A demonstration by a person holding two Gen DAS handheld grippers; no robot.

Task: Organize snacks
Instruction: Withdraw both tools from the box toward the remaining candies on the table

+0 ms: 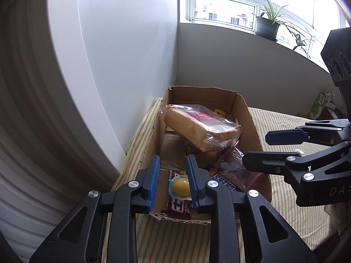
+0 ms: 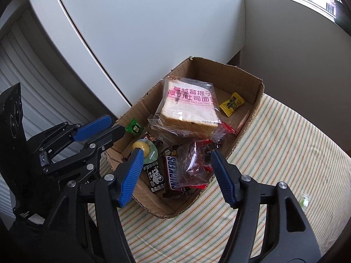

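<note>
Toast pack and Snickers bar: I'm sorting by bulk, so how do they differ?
The toast pack is thick, pale bread in clear wrap with pink print; the Snickers bar is slim, in a brown wrapper. The toast pack lies tilted atop other snacks; the Snickers bar lies low, partly under a clear red bag. Both are sealed, inside the cardboard box.

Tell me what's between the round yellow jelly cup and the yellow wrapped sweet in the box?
The thick toast slice in its clear plastic bag; the right wrist view shows it.
</note>
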